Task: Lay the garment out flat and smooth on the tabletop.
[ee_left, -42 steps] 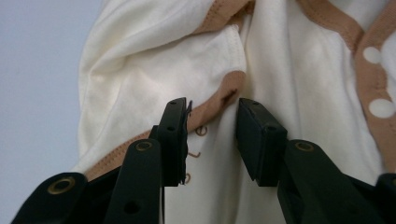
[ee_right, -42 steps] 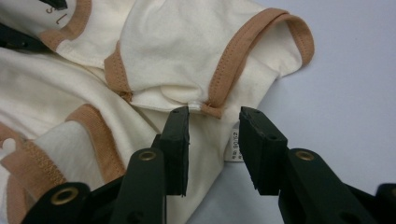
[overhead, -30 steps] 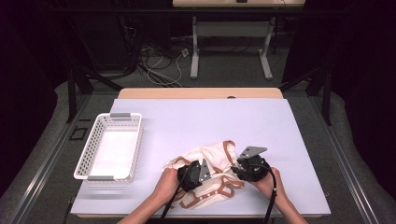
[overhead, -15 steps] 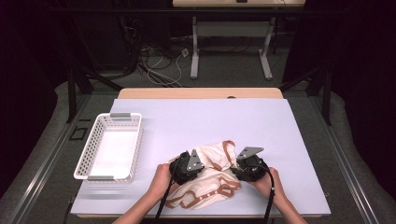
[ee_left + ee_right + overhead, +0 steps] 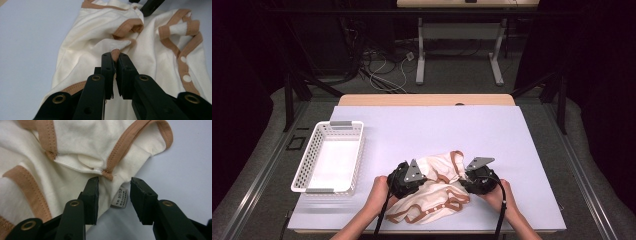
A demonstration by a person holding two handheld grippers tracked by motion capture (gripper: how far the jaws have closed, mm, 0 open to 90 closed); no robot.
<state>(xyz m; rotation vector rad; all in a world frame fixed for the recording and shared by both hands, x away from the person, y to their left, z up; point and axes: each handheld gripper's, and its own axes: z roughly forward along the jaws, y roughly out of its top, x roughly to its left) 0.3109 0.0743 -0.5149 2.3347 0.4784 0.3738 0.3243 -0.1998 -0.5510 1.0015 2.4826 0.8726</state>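
Surface: pale surface (image 5: 512,140) is carrying a white basket (image 5: 330,156) at the left.
Garment: cream garment (image 5: 437,192) is lying crumpled near the front edge.
Left gripper (image 5: 115,57): is pinching the brown trim.
Right gripper (image 5: 113,185): is standing apart over the label.
Advice: close the right gripper on a seam before spreading the garment.

A lab-style recording space is showing here: black curtains (image 5: 242,75) are enclosing a wooden table under a pale lilac mat (image 5: 437,130), loose cables (image 5: 382,70) are trailing over grey carpet, and a metal-legged workbench (image 5: 459,45) is standing behind.
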